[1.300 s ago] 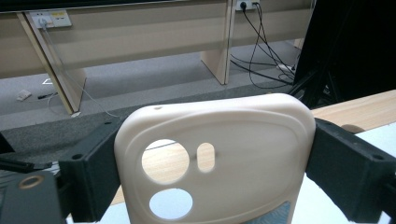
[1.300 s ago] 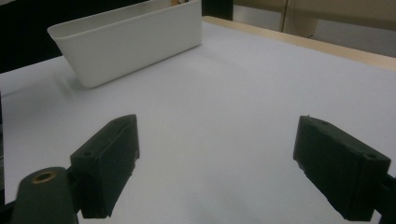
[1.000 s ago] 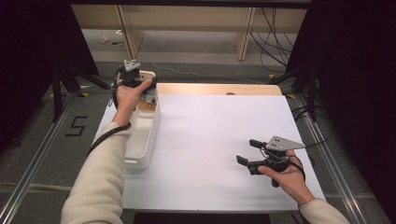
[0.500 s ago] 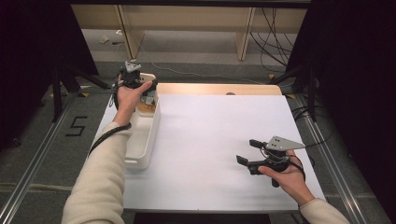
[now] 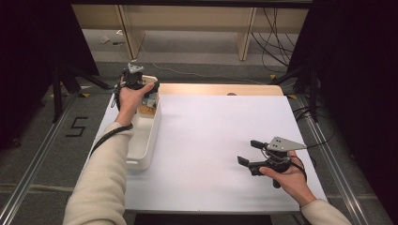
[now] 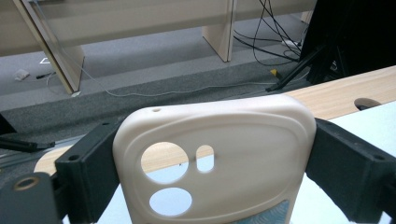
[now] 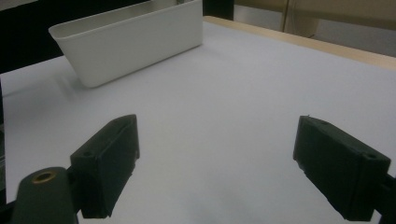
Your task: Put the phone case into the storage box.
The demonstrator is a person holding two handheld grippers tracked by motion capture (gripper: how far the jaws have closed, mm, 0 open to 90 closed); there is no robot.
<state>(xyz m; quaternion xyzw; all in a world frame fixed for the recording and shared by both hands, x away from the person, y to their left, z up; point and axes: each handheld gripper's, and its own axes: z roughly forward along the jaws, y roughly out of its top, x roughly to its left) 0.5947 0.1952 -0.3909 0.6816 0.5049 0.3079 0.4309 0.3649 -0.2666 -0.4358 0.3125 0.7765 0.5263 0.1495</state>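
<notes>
A beige phone case (image 6: 219, 154) with camera cut-outs stands between the two black jaws of my left gripper (image 6: 215, 128), which is shut on its sides. In the high view the left gripper (image 5: 135, 77) hovers over the far end of a white bin (image 5: 143, 140), and the hand hides most of the case. My right gripper (image 5: 248, 152) rests low over the white table top at the near right, open, with nothing between its jaws. In the right gripper view the right gripper (image 7: 217, 126) faces bare white surface.
The white bin (image 7: 130, 42) lies along the table's left edge, with some brownish and grey items (image 5: 148, 108) at its far end. A wooden strip (image 5: 220, 89) borders the far edge of the white table sheet (image 5: 211, 131). Cables (image 5: 277, 28) lie on the floor beyond.
</notes>
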